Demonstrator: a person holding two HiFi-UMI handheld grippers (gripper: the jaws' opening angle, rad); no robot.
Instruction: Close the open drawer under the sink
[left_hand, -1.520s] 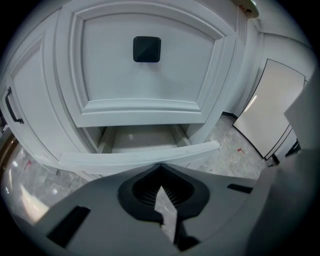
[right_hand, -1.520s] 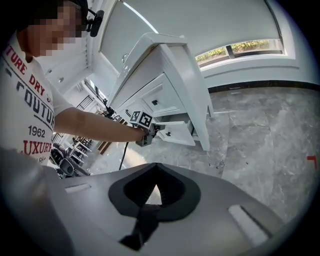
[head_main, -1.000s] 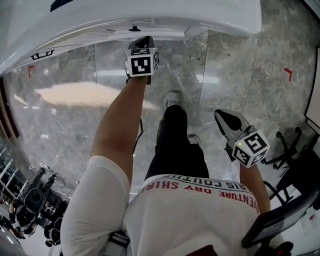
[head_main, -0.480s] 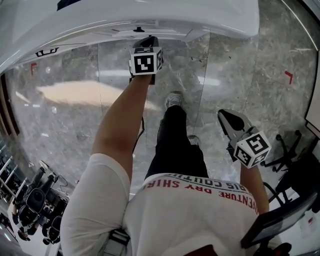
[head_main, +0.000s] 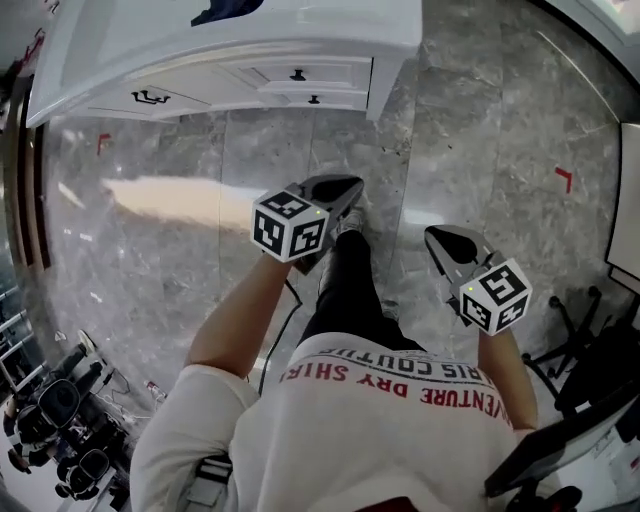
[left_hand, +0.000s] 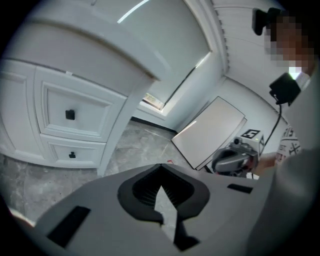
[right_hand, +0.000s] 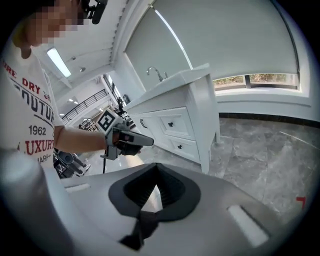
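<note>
At the far side of the marble floor (head_main: 180, 280), a white vanity (head_main: 390, 40) is seen. Two drawers (head_main: 335, 75) are stacked at its right end, each fitted with a dark knob, and both fronts appear to sit flush with the cabinet. The left gripper (head_main: 345, 187) is held nearer, well apart from the drawers and slightly to their right, its jaws brought together with nothing between them. The right gripper (head_main: 440, 240) is held further right and nearer, also well away from the drawers, its jaws likewise closed on nothing.
</note>
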